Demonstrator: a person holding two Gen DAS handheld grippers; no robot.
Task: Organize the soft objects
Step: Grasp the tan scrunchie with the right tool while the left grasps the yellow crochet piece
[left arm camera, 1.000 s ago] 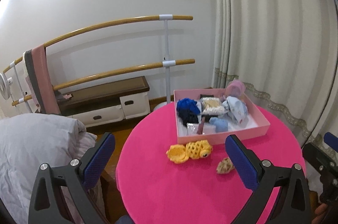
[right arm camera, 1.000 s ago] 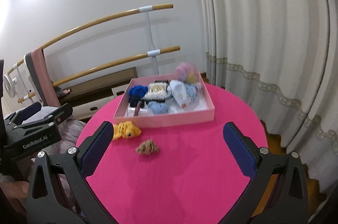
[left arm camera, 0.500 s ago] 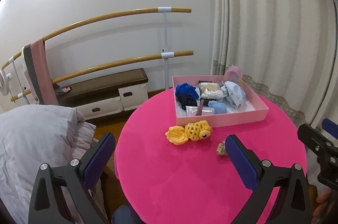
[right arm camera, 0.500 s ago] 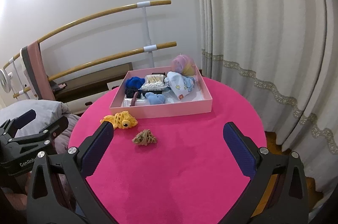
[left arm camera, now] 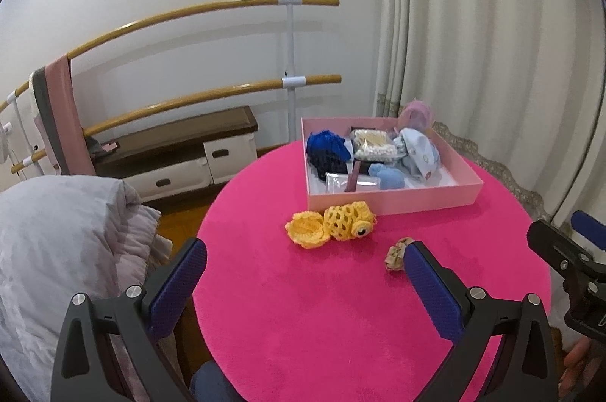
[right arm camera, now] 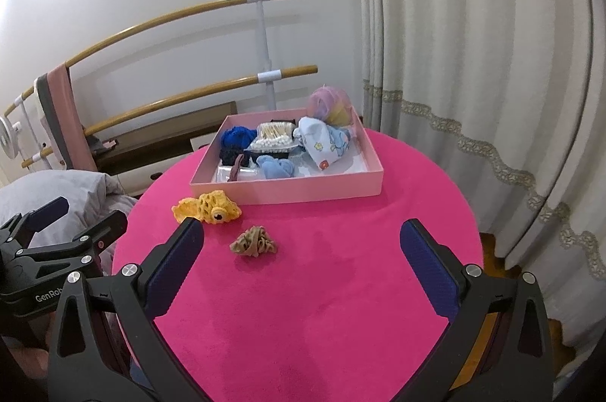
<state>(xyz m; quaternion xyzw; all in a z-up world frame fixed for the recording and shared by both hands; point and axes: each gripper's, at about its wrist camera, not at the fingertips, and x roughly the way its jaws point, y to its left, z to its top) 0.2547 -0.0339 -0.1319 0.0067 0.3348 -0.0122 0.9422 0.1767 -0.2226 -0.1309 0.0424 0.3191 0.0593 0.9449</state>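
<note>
Tan scrunchie (right arm camera: 253, 241) on pink table (right arm camera: 322, 307), 6 o'clock of pink box (right arm camera: 288, 191); my left finger (left arm camera: 431, 292) half hides it. Yellow crochet toy (right arm camera: 210, 207) at 10 o'clock. My left gripper (left arm camera: 303, 288), right gripper (right arm camera: 303, 273) spread wide, empty.

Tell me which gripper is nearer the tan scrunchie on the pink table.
Right, as far as these views show. The right gripper hangs open with the tan scrunchie between and ahead of its fingers. The left gripper, also open, has it beside its right fingertip, off-centre.

A home bedroom. Long cream pleated curtains (right arm camera: 473, 61) hang beside me. A rumpled grey quilt (left arm camera: 57, 250) lies below wooden wall rails (left arm camera: 212, 15).
</note>
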